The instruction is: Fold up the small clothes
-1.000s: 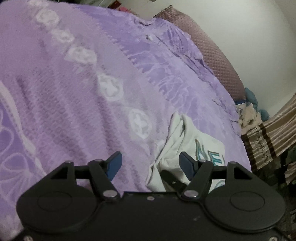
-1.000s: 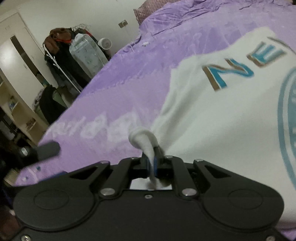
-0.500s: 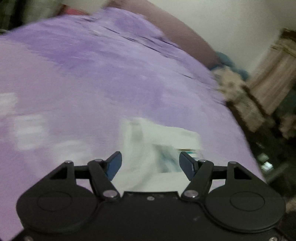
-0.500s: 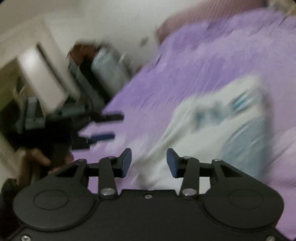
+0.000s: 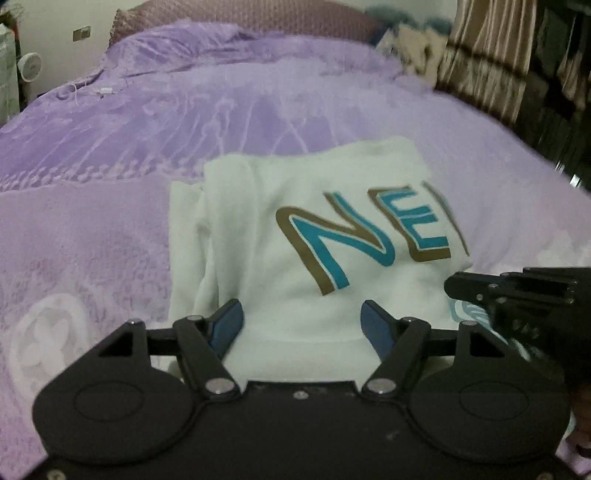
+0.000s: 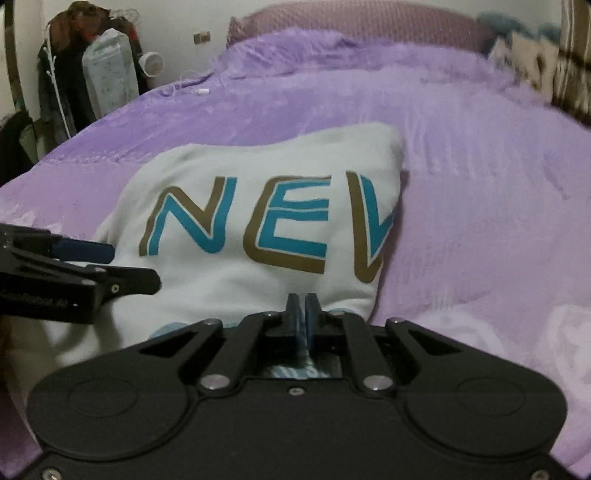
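Observation:
A small white shirt (image 5: pixel 280 273) with teal and brown letters lies partly folded on the purple bedspread (image 5: pixel 184 122). It also shows in the right wrist view (image 6: pixel 236 258). My left gripper (image 5: pixel 301 323) is open, its blue fingers over the shirt's near edge. My right gripper (image 6: pixel 303 308) is shut on the shirt's near edge, with printed fabric showing between its fingers. The right gripper shows at the right of the left wrist view (image 5: pixel 517 291). The left gripper shows at the left of the right wrist view (image 6: pixel 74 269).
A pink pillow (image 6: pixel 351 18) lies at the head of the bed. A clothes rack with hanging garments (image 6: pixel 92 74) and a small fan (image 6: pixel 152 63) stand at the back left. Striped curtains (image 5: pixel 487 55) hang at the right. A white cable (image 5: pixel 105 89) lies on the bedspread.
Both grippers swung round to face the head of the bed. The right gripper let go of a bunched corner, opened, and has shut on the shirt's near edge. The left gripper stays open.

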`<state>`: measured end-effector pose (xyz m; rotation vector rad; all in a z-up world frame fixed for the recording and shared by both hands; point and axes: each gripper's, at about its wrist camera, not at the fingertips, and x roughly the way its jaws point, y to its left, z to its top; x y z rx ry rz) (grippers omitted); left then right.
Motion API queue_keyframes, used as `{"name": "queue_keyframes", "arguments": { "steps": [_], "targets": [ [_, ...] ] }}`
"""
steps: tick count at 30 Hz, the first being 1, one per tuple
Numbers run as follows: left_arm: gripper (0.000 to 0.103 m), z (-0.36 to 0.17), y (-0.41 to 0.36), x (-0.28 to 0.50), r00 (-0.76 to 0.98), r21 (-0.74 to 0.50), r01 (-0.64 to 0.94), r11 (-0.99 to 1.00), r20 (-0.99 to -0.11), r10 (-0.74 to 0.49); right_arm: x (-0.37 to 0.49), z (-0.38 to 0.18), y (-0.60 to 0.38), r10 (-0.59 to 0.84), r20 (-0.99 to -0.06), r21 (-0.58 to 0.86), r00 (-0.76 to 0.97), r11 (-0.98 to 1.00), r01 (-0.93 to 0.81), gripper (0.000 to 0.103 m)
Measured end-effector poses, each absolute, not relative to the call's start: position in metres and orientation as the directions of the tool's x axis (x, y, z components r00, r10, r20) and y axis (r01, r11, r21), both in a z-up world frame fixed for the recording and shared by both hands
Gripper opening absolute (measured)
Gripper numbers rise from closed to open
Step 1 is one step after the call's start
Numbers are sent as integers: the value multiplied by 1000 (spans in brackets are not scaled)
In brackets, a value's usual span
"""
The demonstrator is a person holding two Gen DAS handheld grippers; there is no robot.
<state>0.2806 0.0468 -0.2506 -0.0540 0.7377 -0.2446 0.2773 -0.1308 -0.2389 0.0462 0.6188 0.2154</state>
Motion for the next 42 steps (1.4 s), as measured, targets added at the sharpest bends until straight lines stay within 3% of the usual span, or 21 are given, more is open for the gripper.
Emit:
{"name": "queue_keyframes", "arguments": {
  "steps": [4, 7, 11, 13, 17, 18, 19, 20, 22, 27, 31, 35, 42],
  "targets": [
    [72, -226, 74, 263, 680, -237, 136, 962, -683, -265, 252, -202, -160, 264, -493, 286, 829, 949, -132, 3],
    [72, -216, 87, 240, 655, -298, 151, 943, -684, -321, 211, -182, -161, 273, -463, 280, 843, 948, -154, 3],
    [72, -247, 76, 230, 553, -151, 205, 967, -797, -242, 184, -203, -137, 283, -582, 228, 762, 957, -181, 3],
    [73, -257, 67, 225, 579, -84, 232, 969, -789, -207, 183, -235, -126, 255, -649, 192, 717, 967, -169, 3],
    [73, -234, 80, 227, 587, -133, 243, 961, -768, -255, 185, -237, -137, 289, -610, 250, 738, 954, -167, 4],
    [73, -226, 90, 230, 588, -180, 227, 957, -758, -282, 185, -231, -146, 319, -612, 289, 724, 942, -171, 9],
    [73, -219, 101, 232, 591, -215, 207, 954, -750, -297, 187, -225, -154, 357, -616, 334, 702, 926, -178, 22],
    [73, -213, 114, 238, 590, -247, 182, 952, -747, -306, 192, -218, -163, 377, -619, 366, 688, 915, -172, 46],
    [73, -206, 136, 252, 584, -297, 148, 943, -743, -326, 189, -207, -173, 348, -622, 361, 701, 922, -137, 78],
    [73, -222, 180, 310, 451, -509, 86, 857, -747, -489, 204, -182, -209, 349, -577, 380, 738, 915, -136, 78],
    [73, -244, 202, 349, 374, -624, 46, 780, -713, -593, 250, -196, -236, 484, -591, 533, 645, 834, -138, 78],
    [73, -278, 216, 381, 281, -779, 9, 626, -599, -750, 298, -243, -256, 626, -572, 744, 530, 667, 15, 77],
    [73, -307, 239, 407, 286, -898, -6, 441, -424, -859, 323, -271, -257, 730, -437, 863, 526, 505, 17, 77]
  ]
}}
